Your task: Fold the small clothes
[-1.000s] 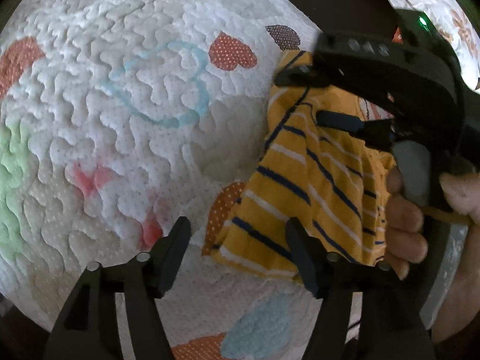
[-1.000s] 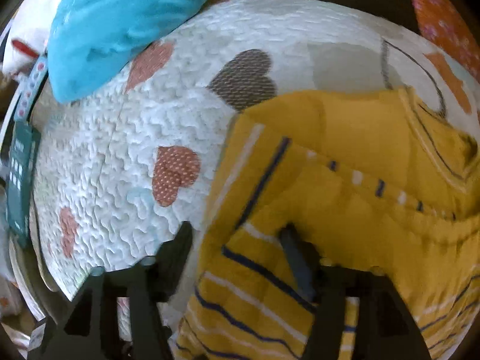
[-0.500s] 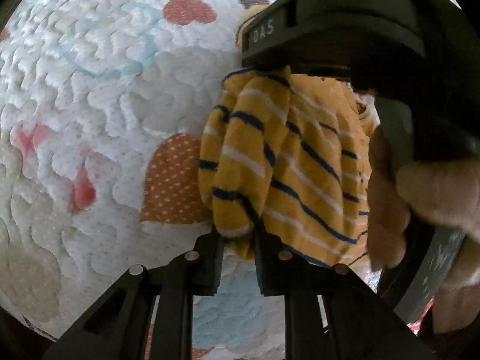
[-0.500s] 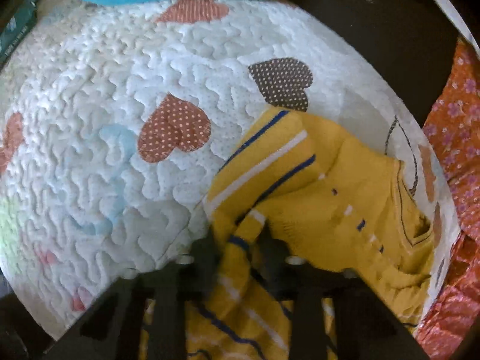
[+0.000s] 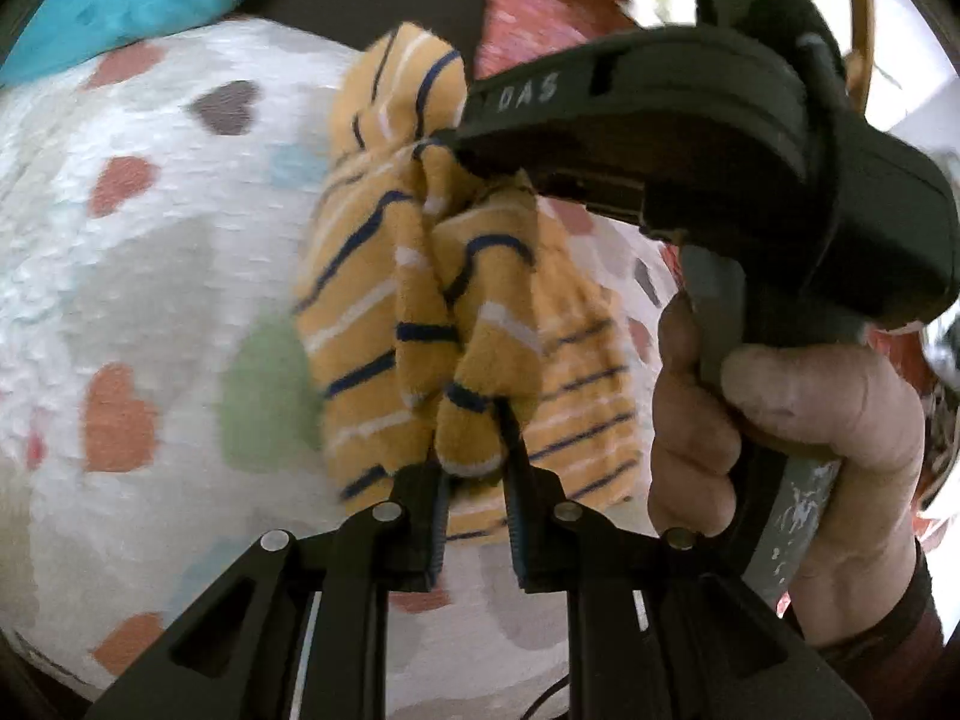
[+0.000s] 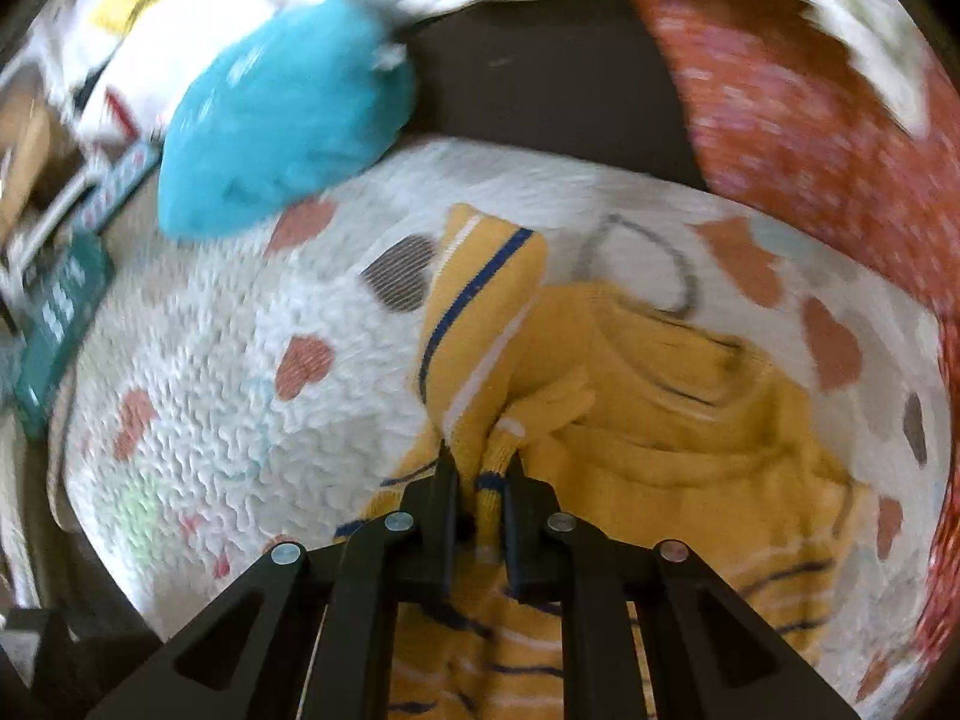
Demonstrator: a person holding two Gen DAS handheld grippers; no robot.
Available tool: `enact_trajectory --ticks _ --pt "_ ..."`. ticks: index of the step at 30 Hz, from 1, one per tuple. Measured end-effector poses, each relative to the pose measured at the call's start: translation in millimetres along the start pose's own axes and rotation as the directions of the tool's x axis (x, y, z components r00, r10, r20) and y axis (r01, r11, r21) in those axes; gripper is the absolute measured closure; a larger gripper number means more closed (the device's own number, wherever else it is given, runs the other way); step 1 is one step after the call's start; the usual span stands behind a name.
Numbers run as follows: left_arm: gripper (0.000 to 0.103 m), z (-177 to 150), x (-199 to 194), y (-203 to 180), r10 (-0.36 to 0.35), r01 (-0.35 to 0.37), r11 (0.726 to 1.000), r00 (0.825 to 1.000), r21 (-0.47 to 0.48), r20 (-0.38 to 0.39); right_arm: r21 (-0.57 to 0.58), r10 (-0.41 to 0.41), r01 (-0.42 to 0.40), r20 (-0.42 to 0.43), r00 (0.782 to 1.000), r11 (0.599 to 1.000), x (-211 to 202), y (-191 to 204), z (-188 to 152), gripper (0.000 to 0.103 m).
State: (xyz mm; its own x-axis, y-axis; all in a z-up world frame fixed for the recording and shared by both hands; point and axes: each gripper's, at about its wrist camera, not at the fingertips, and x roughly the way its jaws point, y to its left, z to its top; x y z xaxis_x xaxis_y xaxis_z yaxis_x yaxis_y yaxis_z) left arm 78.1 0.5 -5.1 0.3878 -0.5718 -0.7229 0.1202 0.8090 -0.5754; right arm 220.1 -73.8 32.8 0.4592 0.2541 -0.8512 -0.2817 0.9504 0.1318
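A small yellow garment (image 5: 384, 324) with navy and white stripes hangs bunched above a white quilted mat with coloured hearts (image 5: 150, 276). My left gripper (image 5: 474, 450) is shut on its lower hem. My right gripper (image 6: 483, 474) is shut on another edge of the garment (image 6: 660, 438), whose rest drapes on the mat (image 6: 240, 372). In the left wrist view the right gripper's black body (image 5: 690, 138) sits just above and right, with the hand on its grip.
A turquoise cushion (image 6: 288, 120) lies at the mat's far left edge, with white items behind it. A red-orange patterned cloth (image 6: 840, 132) borders the mat on the right. A dark surface (image 6: 540, 72) lies beyond the mat.
Both grippers closed on the garment's edges from open a second ago. Since then they have lifted the striped cloth off the mat, and the views tilted up toward the cushion.
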Motion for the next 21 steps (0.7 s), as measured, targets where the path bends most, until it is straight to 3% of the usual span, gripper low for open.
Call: enact_trajectory --ticks 6,11,15,17,19,21 --pt "0.087 -6 52 -74 0.015 -0.008 0.996 0.997 0.092 -0.077 0.158 -0.008 0.001 0.046 0.999 0.987 -32 -106 -29 0.091" --pt "0.087 -25 100 -118 0.096 -0.063 0.972 0.986 0.226 -0.138 0.329 -0.013 0.002 0.034 0.999 0.944 -31 -188 -65 0.091" --pt "0.086 -33 101 -122 0.101 -0.055 0.958 0.983 0.283 -0.152 0.388 -0.024 0.017 0.013 1.000 0.921 -18 -222 -88 0.091" --pt "0.080 -45 92 -119 0.099 -0.045 0.953 0.981 0.299 -0.166 0.410 -0.018 0.018 -0.003 1.000 0.912 -10 -229 -96 0.086" --pt "0.071 -46 74 -102 0.103 -0.052 0.955 0.982 0.292 -0.161 0.448 -0.050 0.047 -0.005 0.999 0.893 -9 -237 -103 0.070" --pt "0.068 -41 56 -87 0.122 -0.079 0.956 0.983 0.283 -0.139 0.485 -0.071 0.051 0.024 0.997 0.873 -23 -243 -109 0.070"
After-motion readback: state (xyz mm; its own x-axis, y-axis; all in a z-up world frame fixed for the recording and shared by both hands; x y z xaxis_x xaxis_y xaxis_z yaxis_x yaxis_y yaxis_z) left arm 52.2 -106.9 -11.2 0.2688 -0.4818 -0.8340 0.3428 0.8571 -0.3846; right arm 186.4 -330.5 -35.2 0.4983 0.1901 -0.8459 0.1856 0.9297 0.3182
